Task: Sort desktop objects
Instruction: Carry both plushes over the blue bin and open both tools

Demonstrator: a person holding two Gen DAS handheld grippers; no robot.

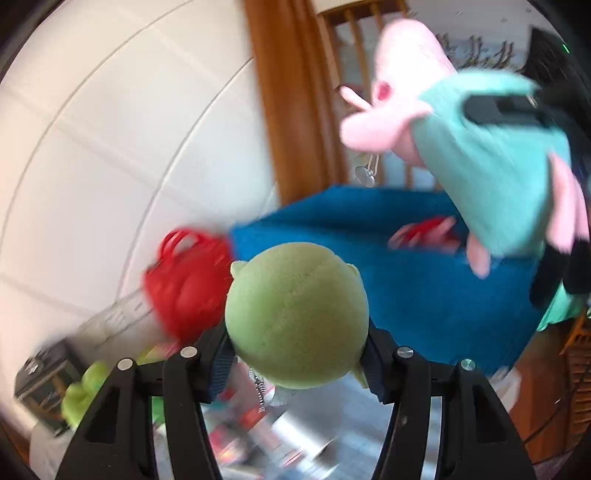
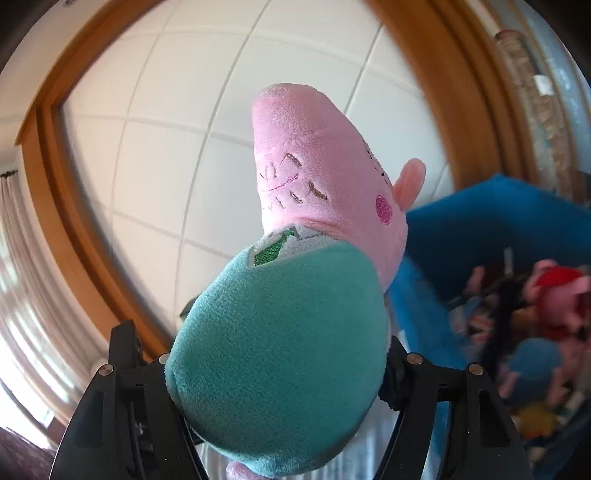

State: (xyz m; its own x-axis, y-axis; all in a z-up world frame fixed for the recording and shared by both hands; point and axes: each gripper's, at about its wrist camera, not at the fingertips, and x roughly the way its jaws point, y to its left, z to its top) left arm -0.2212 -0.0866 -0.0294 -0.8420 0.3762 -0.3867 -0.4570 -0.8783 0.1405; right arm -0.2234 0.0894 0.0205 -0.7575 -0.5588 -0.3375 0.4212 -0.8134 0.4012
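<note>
- A white tiled wall (image 2: pixel 166 155) is filling the background ahead of me.
- Orange-brown wooden trim (image 2: pixel 424 74) is framing that wall.
- A wooden rail with upright slats (image 1: pixel 354 33) is showing behind.
- Pale curtains (image 2: pixel 22 277) are hanging at my far left, lit from behind.

Showing low in the left wrist view: a glossy grey reflective surface (image 1: pixel 332 417), heavily motion-blurred, type not resolvable. Carrying a deep blue soft fabric bin (image 1: pixel 406 277) at the far side; contact line hidden. Sitting just beside the bin's left wall: a red plastic basket with loop handles (image 1: pixel 184 288); touching or apart, not resolvable. Lying near the left edge: a lime-green rounded object (image 1: pixel 85 391), next to a dark boxy item (image 1: pixel 40 380), both blurred.
</note>
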